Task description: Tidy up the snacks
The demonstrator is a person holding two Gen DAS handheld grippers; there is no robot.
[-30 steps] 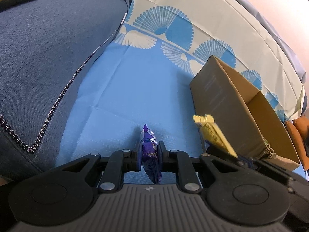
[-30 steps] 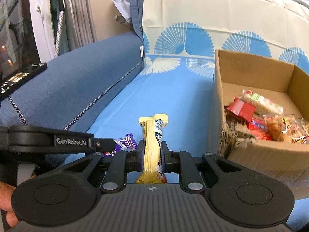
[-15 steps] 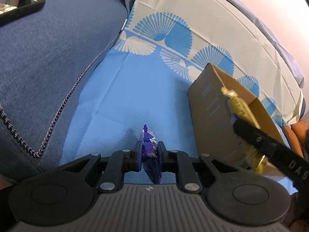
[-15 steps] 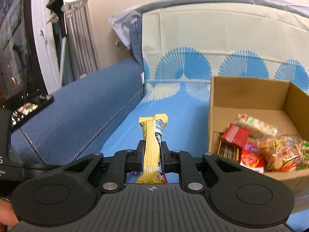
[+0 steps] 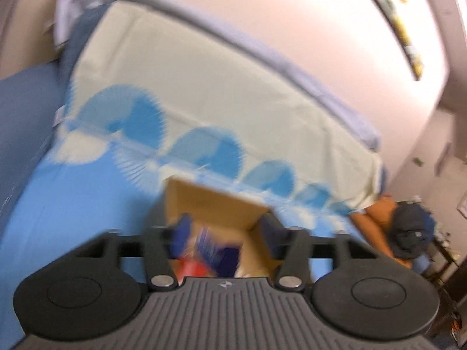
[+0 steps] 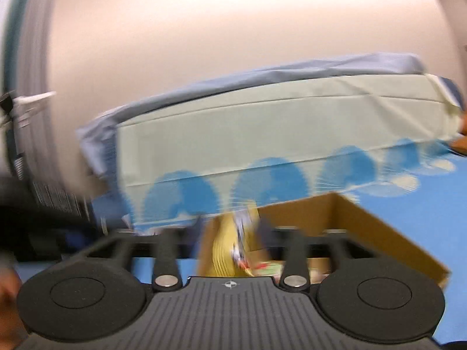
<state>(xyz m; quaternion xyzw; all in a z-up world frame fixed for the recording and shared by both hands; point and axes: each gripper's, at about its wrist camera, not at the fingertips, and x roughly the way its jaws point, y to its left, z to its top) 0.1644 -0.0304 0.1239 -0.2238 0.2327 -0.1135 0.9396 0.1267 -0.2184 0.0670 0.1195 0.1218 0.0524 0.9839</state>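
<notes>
Snacks fill the bottom of the cardboard box (image 5: pixel 216 204), the landmark here, which stands open-topped on the blue sheet (image 5: pixel 73 204) of a sofa. In the left wrist view a purple snack packet (image 5: pixel 216 252) shows as a blur inside the box, between the fingers (image 5: pixel 181 233) of the left gripper (image 5: pixel 224 230); those fingers are spreading apart and neither pad presses on it. Beside it in the box lies something red (image 5: pixel 194 269), too smeared to name. In the right wrist view a yellow snack bar (image 6: pixel 227 248) hangs upright over the box's near left corner, between the fingers (image 6: pixel 264 230) of the right gripper (image 6: pixel 230 230), which are likewise opening; the pads stand clear of the wrapper, though the blur leaves the right side uncertain. A green and red packet (image 6: pixel 267 268) lies in the box just below the bar. Behind the box rises the sofa back, draped in a pale cover (image 5: pixel 204 87) printed with blue fan shapes (image 6: pixel 271 183). Left of the box is the dark blue armrest (image 5: pixel 20 122). Right of the box, at the sofa's far end, sit an orange cushion (image 5: pixel 376 221) and a dark cap (image 5: pixel 414 230). Behind it all is a plain wall (image 6: pixel 233 29).
</notes>
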